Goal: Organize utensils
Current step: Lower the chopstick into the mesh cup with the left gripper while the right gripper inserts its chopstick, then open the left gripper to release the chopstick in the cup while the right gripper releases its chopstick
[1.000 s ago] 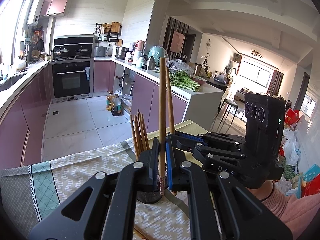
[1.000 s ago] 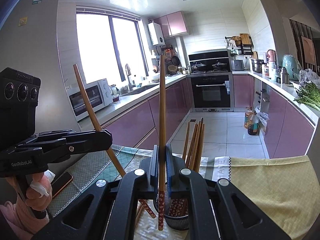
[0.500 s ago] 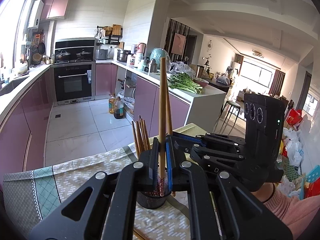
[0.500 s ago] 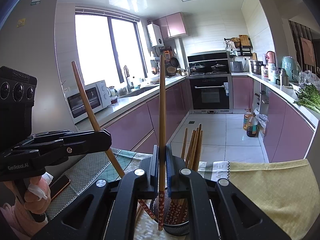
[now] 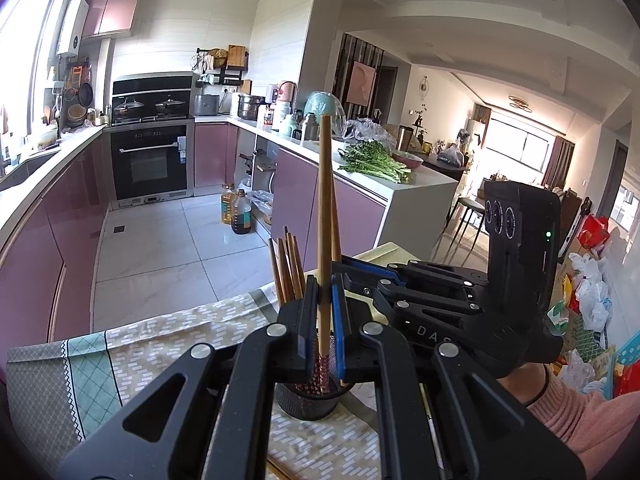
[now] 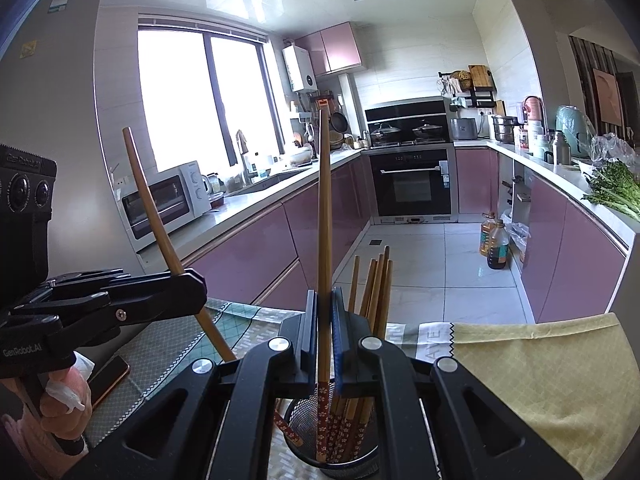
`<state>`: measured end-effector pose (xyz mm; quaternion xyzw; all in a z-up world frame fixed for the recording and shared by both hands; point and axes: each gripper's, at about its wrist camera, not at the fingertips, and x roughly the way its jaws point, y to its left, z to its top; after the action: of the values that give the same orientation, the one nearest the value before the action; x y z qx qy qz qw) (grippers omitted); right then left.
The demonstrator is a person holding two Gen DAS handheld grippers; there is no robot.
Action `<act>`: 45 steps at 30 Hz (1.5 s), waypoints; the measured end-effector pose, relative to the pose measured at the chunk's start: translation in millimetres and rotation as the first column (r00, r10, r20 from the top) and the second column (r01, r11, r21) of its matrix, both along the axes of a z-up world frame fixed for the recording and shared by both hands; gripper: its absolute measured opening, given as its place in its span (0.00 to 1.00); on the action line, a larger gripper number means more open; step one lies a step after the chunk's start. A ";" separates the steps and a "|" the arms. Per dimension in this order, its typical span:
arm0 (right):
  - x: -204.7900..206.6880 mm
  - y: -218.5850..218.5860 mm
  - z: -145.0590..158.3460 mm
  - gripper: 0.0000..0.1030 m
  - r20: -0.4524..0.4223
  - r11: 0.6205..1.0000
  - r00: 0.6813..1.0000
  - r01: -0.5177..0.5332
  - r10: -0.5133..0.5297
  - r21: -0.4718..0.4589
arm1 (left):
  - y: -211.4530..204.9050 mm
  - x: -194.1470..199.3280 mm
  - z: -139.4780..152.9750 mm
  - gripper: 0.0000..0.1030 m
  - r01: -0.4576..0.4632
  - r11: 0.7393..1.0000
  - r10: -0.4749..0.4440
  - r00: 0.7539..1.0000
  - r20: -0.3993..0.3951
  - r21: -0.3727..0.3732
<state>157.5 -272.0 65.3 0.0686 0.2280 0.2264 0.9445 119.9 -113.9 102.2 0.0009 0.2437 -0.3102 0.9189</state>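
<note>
Each chopstick is standing nearly upright with its patterned end dipping into the mesh holder [image 6: 332,452]: the right chopstick [image 6: 324,240] is clamped between the closed jaws of the right hand-held gripper [image 6: 323,344], and the left chopstick [image 5: 324,220] is clamped in the left hand-held gripper [image 5: 324,320], which is leaning its stick in from the side. Several other chopsticks [image 6: 374,292] are already resting in the holder. To finish well, each tip should probably be lowered inside the rim before the jaws are let go, one stick at a time, so neither is knocking the bundle or tipping the light holder. The holder is sitting on a patterned cloth [image 5: 168,340] covering the desk, with a yellow cloth [image 6: 540,380] beside it and a phone [image 6: 110,376] lying near the left hand. Beyond is a kitchen with pink cabinets, an oven [image 6: 412,184] and greens [image 5: 372,160] on a counter
</note>
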 end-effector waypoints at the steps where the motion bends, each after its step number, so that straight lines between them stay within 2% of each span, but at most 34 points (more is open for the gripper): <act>1: 1.8 -0.1 -1.6 0.05 -0.003 1.000 1.000 0.004 -0.004 -0.001 | 0.3 1.0 -0.2 0.07 -0.002 1.000 0.002 1.000 -0.001 0.004; 18: 17.1 -2.0 -29.4 0.06 -0.063 0.999 0.997 0.051 -0.051 -0.005 | -9.9 18.2 -15.3 0.07 -0.013 0.998 0.016 0.998 -0.056 0.057; 34: 17.8 -1.0 -56.8 0.06 -0.149 0.999 0.988 0.041 -0.045 -0.025 | -26.4 41.9 -48.0 0.07 0.026 0.992 -0.006 0.989 -0.150 0.127; 45: 22.5 -4.4 -65.3 0.07 -0.189 0.999 0.981 0.048 -0.051 -0.021 | -24.8 64.4 -64.7 0.08 0.009 0.992 0.015 0.982 -0.187 0.126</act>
<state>180.0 -276.4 0.0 0.0879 0.3167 0.1935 0.9244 184.3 -138.7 37.6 0.0297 0.3484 -0.2916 0.8903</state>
